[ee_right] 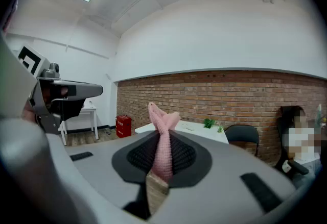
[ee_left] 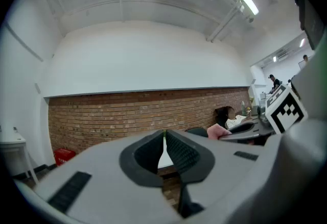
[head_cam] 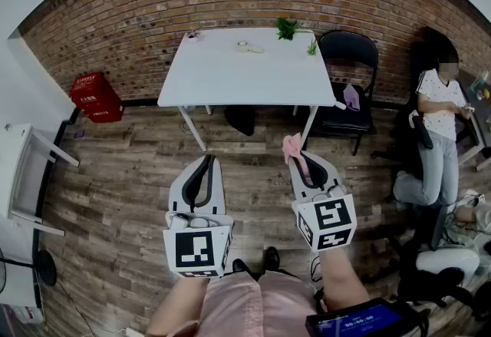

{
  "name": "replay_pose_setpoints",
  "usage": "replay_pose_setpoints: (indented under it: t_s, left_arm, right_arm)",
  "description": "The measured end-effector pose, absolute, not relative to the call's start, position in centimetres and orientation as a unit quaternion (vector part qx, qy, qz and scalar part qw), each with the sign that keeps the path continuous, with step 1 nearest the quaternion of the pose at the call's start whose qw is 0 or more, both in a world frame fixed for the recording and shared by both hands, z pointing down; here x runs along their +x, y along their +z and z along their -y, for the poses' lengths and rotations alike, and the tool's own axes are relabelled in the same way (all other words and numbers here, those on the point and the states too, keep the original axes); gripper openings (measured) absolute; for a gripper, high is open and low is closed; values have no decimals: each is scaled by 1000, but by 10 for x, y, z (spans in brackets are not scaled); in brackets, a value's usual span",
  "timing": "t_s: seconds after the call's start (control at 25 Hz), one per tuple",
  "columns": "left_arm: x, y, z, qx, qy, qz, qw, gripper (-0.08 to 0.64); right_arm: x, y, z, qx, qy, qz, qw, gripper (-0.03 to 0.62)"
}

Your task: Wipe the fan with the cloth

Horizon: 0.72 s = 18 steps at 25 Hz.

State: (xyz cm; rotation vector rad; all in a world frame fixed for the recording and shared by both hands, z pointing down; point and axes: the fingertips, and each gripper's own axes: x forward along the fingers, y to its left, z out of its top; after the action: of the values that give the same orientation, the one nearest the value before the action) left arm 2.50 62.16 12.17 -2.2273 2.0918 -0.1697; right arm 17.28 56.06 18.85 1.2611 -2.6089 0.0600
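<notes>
Left gripper (head_cam: 208,160), at 7 o'clock in the head view, has its jaws pressed together on nothing. Right gripper (head_cam: 296,159), at 5 o'clock, has its jaws clamped on the pink cloth (ee_right: 162,149). White counter (head_cam: 245,74) stands ahead at 12 o'clock. Pinched into a narrow strip, the cloth runs lengthwise between the jaws, its twisted end poking past their tips toward 12 o'clock.

Pink cloth (ee_right: 163,139) between black ribbed pads (ee_right: 137,155); past the jaws, white table (ee_right: 196,127), red-brown brick wall (ee_right: 230,95), red crate (ee_right: 123,124).
</notes>
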Motion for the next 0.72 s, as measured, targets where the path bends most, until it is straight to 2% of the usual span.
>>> replay_pose_setpoints:
  t_s: [0.4, 0.44, 0.48, 0.52, 0.72]
  left_arm:
    - [26, 129, -612, -730, -44, -682, 33, 25]
    - [29, 129, -610, -735, -36, -676, 28, 86]
    - [32, 129, -607, -740, -30, -671, 21, 214]
    - [35, 130, -603, -743, -28, -669, 16, 250]
    - [45, 130, -589, -732, -37, -679, 25, 250]
  right_arm:
    - [177, 194, -551, 436, 24, 893, 115, 44]
    - [180, 193, -550, 437, 25, 892, 112, 49]
    - [183, 192, -548, 437, 24, 892, 112, 51]
    - [185, 191, -545, 436, 23, 892, 113, 52]
    - [200, 187, -530, 432, 19, 895, 110, 52]
